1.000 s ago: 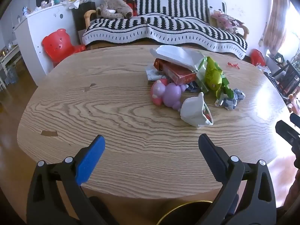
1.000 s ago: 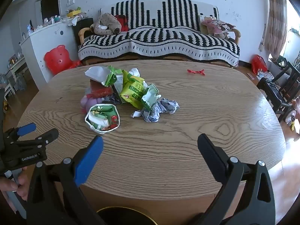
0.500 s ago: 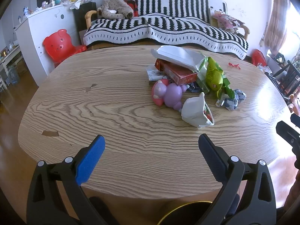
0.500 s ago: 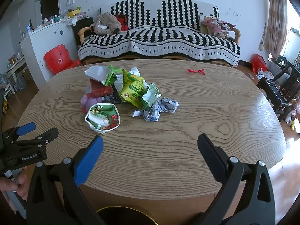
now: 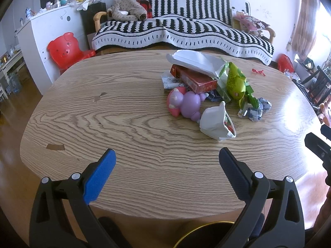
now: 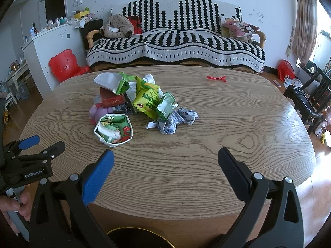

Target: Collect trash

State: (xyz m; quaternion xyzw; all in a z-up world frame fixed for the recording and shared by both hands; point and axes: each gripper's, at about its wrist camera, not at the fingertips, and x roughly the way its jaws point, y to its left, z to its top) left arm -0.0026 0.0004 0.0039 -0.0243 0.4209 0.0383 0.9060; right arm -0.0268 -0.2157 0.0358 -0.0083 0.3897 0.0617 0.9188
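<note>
A trash pile lies mid-table. In the right wrist view it holds a crushed white paper cup (image 6: 113,130) stuffed with wrappers, a yellow-green popcorn bag (image 6: 146,99), a red box (image 6: 110,100), a white carton (image 6: 106,79) and crumpled paper (image 6: 180,118). The left wrist view shows the same cup (image 5: 216,122), bag (image 5: 235,82) and box (image 5: 194,78). My left gripper (image 5: 166,155) is open over the near table edge, well short of the pile. My right gripper (image 6: 165,155) is open too, likewise short. Both are empty.
A pink-and-purple toy (image 5: 186,103) lies against the pile. A red ribbon (image 6: 216,78) sits alone toward the far right of the wooden table (image 6: 227,124). A black gold-rimmed bin (image 6: 136,237) stands below the near edge. Behind are a striped sofa (image 6: 175,41) and a red chair (image 6: 64,64).
</note>
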